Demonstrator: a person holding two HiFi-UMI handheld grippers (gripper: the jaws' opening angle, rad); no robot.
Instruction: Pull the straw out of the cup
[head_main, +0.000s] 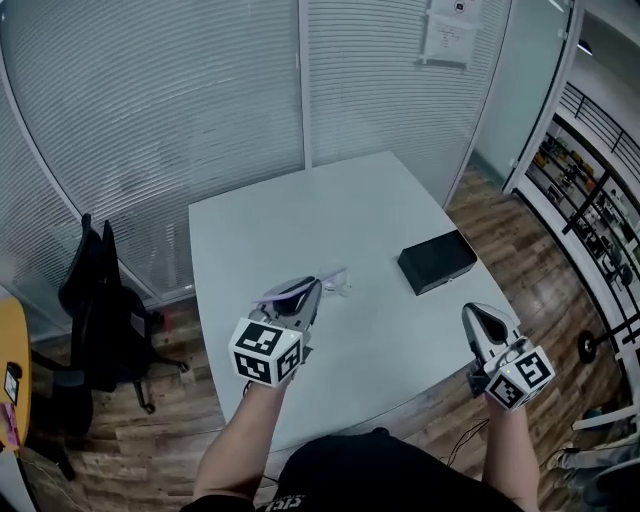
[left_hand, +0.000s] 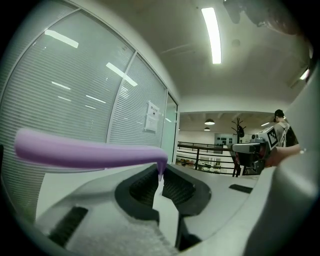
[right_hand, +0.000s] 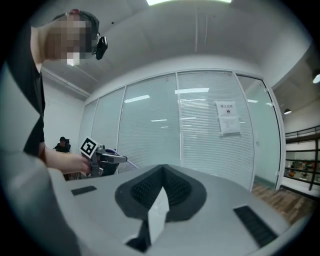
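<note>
My left gripper (head_main: 311, 287) hangs above the front of the white table (head_main: 300, 220), shut on the end of a purple straw (head_main: 283, 294). In the left gripper view the straw (left_hand: 85, 152) runs out to the left from the closed tips (left_hand: 161, 171). Just beyond those tips a small clear cup (head_main: 340, 284) rests on the table; it is too small to show detail. My right gripper (head_main: 476, 316) is held off the table's front right corner, jaws shut and empty (right_hand: 161, 169). The right gripper view also shows the left gripper (right_hand: 102, 159) with the straw.
A flat black box (head_main: 437, 261) lies on the table's right side. A black office chair (head_main: 100, 300) stands left of the table. Glass walls with blinds (head_main: 200, 100) close the room behind it, and wooden floor (head_main: 500, 220) lies to the right.
</note>
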